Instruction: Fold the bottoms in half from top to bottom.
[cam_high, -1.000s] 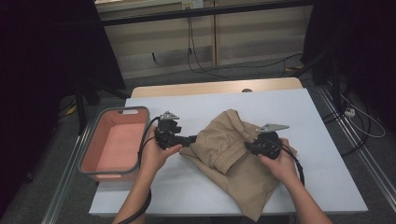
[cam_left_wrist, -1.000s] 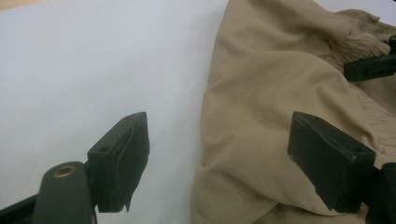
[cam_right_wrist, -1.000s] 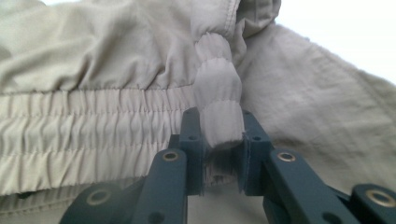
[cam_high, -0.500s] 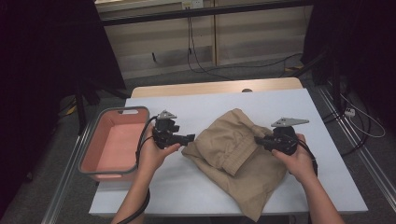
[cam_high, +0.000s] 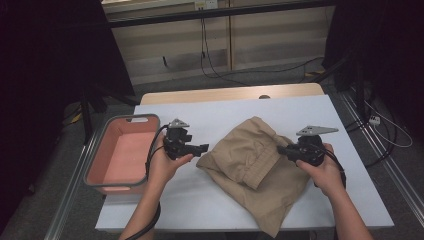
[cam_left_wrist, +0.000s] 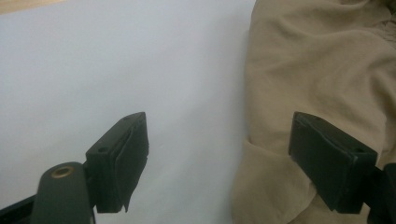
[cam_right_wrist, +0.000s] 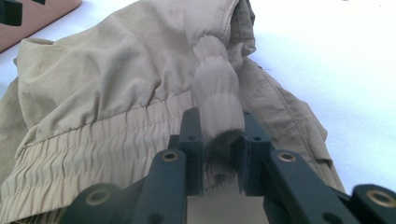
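Note:
A crumpled tan garment (cam_high: 252, 162) with an elastic waistband lies on the white table (cam_high: 215, 117). My right gripper (cam_high: 282, 150) is at its right side, shut on a bunched roll of the waistband (cam_right_wrist: 217, 93) that is pinched between the jaws (cam_right_wrist: 219, 128). My left gripper (cam_high: 204, 148) is held just off the garment's left edge and stands open. In the left gripper view its jaws (cam_left_wrist: 219, 128) straddle the cloth's edge (cam_left_wrist: 327, 70) without touching it; bare table lies under the left jaw.
A salmon bin with a grey rim (cam_high: 121, 188) sits at the table's left edge; its corner (cam_right_wrist: 42, 18) appears in the right gripper view. A wooden strip (cam_high: 230, 94) runs along the table's back. Cables lie on the floor beyond.
My right gripper has moved to the right and slightly up with the waistband in it, drawing the cloth out that way. The left gripper has stayed where it was.

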